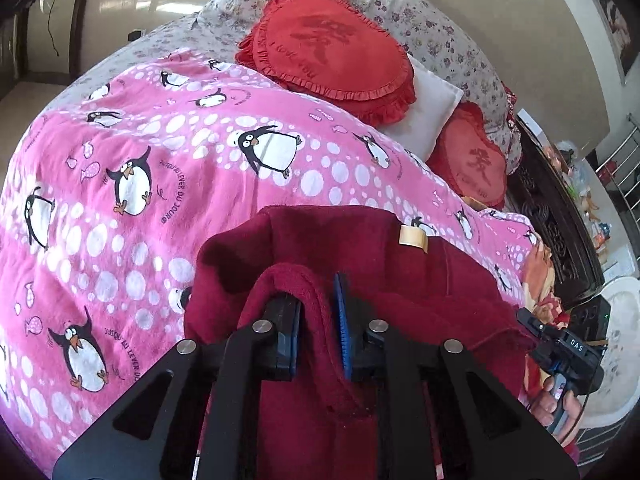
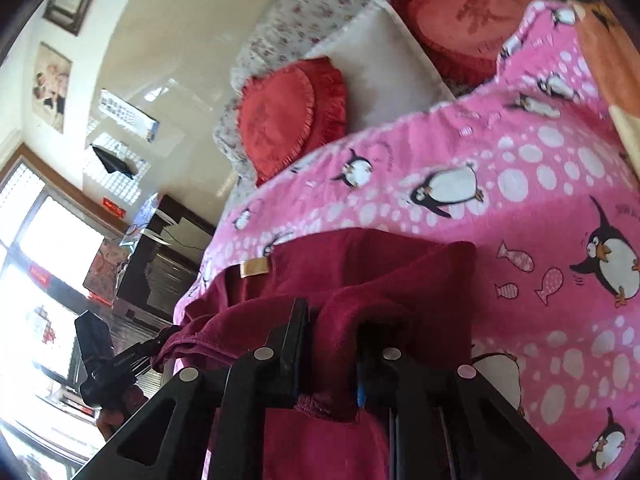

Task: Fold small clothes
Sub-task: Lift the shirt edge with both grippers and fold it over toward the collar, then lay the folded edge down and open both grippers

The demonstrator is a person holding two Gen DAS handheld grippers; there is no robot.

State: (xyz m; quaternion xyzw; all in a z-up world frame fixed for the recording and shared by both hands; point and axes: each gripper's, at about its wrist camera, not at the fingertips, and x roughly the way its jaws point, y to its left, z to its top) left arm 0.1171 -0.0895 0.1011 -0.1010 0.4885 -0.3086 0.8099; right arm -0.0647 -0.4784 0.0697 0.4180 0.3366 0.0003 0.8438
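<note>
A dark red fleece garment (image 1: 420, 280) with a small tan label (image 1: 413, 237) lies on a pink penguin blanket (image 1: 140, 184). My left gripper (image 1: 318, 320) is shut on a raised fold of the garment's near edge, the cloth draped over its left finger. In the right wrist view my right gripper (image 2: 334, 344) is shut on another fold of the same garment (image 2: 360, 268), lifted a little off the blanket (image 2: 520, 220). The label (image 2: 255, 267) shows at the garment's far left. The right gripper also appears at the right edge of the left wrist view (image 1: 568, 354).
Red frilled cushions (image 1: 332, 52) and a white pillow (image 1: 428, 116) lie at the head of the bed, over a floral sheet (image 1: 432, 20). A dark carved headboard (image 1: 556, 216) runs along the right. Windows and a wall (image 2: 60, 240) lie left of the bed.
</note>
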